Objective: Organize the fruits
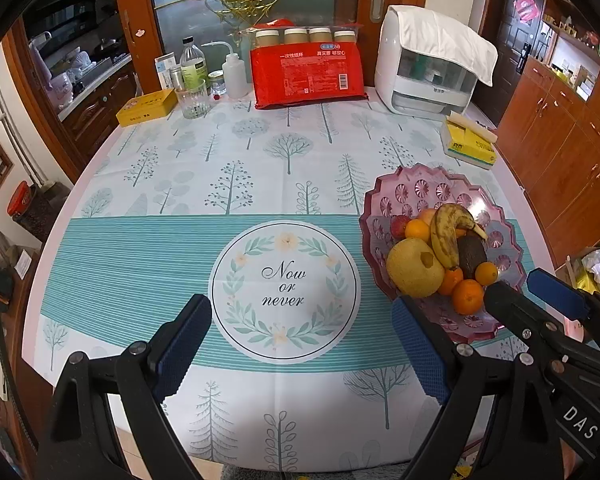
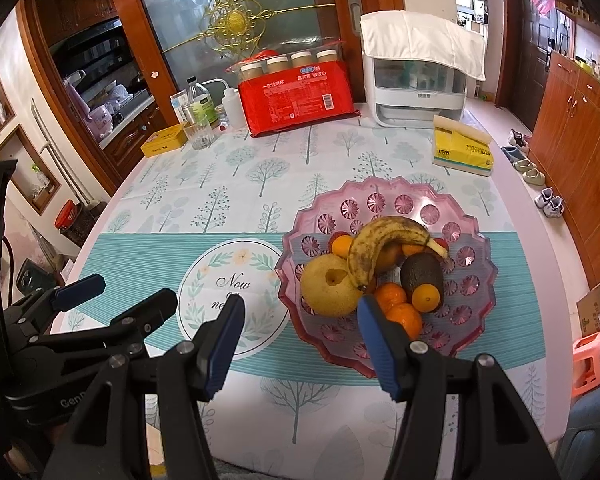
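A pink glass fruit bowl [image 1: 412, 188] [image 2: 384, 204] stands on the table's right side. It holds a spotted banana [image 1: 444, 236] [image 2: 376, 244], a yellow pear [image 1: 414, 268] [image 2: 328, 286], a dark avocado [image 1: 472, 254] [image 2: 420, 272], several oranges [image 1: 466, 296] [image 2: 426, 298] and a red fruit [image 1: 398, 226]. My left gripper [image 1: 302, 320] is open and empty above the round "Now or never" print [image 1: 286, 288]. My right gripper [image 2: 300, 320] is open and empty, just in front of the bowl's near rim; it also shows in the left wrist view [image 1: 528, 292].
At the table's back stand a red pack of paper cups [image 1: 306, 76], a white appliance under a cloth [image 1: 432, 64], a yellow tissue pack [image 1: 470, 142], a yellow tin [image 1: 146, 108], a glass [image 1: 192, 98] and bottles [image 1: 192, 64]. Wooden cabinets [image 1: 560, 140] line the right.
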`<state>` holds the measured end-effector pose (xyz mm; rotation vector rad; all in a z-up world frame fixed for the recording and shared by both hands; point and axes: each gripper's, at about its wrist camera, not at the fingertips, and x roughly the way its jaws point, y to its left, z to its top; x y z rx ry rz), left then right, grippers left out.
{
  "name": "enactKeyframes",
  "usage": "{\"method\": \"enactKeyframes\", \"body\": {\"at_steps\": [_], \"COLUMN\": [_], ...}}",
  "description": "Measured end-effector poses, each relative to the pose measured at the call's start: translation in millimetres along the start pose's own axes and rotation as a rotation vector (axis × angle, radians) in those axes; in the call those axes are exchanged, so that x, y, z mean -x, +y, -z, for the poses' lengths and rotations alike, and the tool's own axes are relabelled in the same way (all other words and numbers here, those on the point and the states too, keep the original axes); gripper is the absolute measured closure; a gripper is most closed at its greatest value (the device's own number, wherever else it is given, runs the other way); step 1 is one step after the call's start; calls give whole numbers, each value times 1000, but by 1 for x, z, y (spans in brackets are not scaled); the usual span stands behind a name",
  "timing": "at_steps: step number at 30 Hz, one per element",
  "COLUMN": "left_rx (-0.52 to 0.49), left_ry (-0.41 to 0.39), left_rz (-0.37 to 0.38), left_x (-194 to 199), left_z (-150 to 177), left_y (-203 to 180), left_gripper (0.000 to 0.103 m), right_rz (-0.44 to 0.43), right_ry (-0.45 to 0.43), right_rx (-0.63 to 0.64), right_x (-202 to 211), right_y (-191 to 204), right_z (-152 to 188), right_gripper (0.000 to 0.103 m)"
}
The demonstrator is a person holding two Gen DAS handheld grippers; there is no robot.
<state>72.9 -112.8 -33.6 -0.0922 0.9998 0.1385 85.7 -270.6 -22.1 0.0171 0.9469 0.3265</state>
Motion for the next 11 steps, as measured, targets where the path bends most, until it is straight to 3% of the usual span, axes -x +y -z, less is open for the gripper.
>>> {"method": "enactKeyframes", "body": {"at_steps": [11], "left_rx": [-3], "left_ry": [9], "left_rz": [2], "left_x": [-3], "left_z": [4], "left_y": [4], "left_gripper": [12], "right_rz": [-2], "right_ry": [3], "right_rx": [-2], "right_x": [-1], "right_y": [0], "right_z": [2], "right_gripper": [43]}}
